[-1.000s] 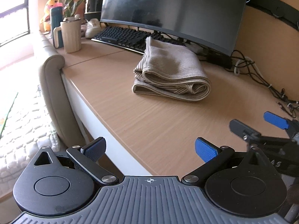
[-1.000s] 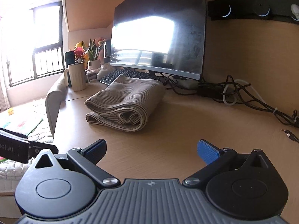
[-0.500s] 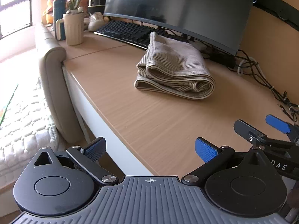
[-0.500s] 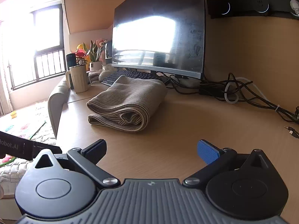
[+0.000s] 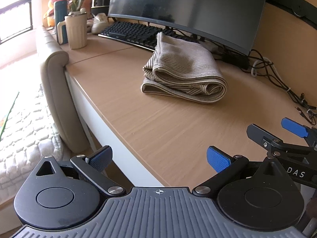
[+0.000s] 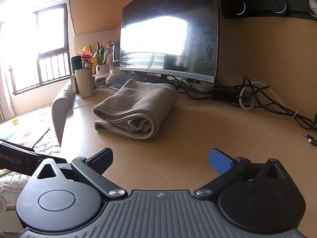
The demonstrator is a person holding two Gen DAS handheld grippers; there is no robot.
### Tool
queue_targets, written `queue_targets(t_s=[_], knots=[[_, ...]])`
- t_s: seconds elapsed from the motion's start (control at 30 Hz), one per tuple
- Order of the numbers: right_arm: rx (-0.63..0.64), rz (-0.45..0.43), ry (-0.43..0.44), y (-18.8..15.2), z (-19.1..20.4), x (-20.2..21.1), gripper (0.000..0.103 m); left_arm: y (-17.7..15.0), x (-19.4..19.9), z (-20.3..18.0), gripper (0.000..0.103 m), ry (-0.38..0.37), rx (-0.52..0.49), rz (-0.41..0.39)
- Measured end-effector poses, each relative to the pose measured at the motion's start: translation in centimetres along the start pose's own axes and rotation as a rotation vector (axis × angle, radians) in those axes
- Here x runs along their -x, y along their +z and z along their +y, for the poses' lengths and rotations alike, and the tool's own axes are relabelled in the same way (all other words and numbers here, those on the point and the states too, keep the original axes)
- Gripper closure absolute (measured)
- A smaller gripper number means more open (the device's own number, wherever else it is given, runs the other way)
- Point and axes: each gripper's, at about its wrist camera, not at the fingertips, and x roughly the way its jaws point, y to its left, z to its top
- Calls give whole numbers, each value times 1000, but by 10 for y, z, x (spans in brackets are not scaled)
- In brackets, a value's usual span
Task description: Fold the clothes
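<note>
A beige striped garment (image 5: 184,73) lies folded into a thick bundle on the wooden desk (image 5: 158,123), just in front of the keyboard. It shows in the right wrist view too, as the folded garment (image 6: 136,107) ahead and left of centre. My left gripper (image 5: 158,158) hangs open over the desk's near edge, well short of the garment, with nothing between its fingers. My right gripper (image 6: 161,159) is open and empty above the desk. It appears in the left wrist view as the right gripper (image 5: 277,132) at the right edge.
A curved monitor (image 5: 188,6) and a black keyboard (image 5: 130,32) stand behind the garment. A cream mug (image 5: 76,30), a bottle and plants sit at the far left. Tangled cables (image 6: 261,101) run along the right back. A padded chair back (image 5: 57,91) leans against the desk's left edge.
Both grippers have drawn slightly back from the garment and stayed open. The garment has not moved.
</note>
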Motion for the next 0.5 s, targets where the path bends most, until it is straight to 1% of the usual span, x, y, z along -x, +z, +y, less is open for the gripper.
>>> queue_targets(t_s=[0.5], knots=[[-3,-3,2,0,-1,0,0,0,-1,2,0,6,18,16]])
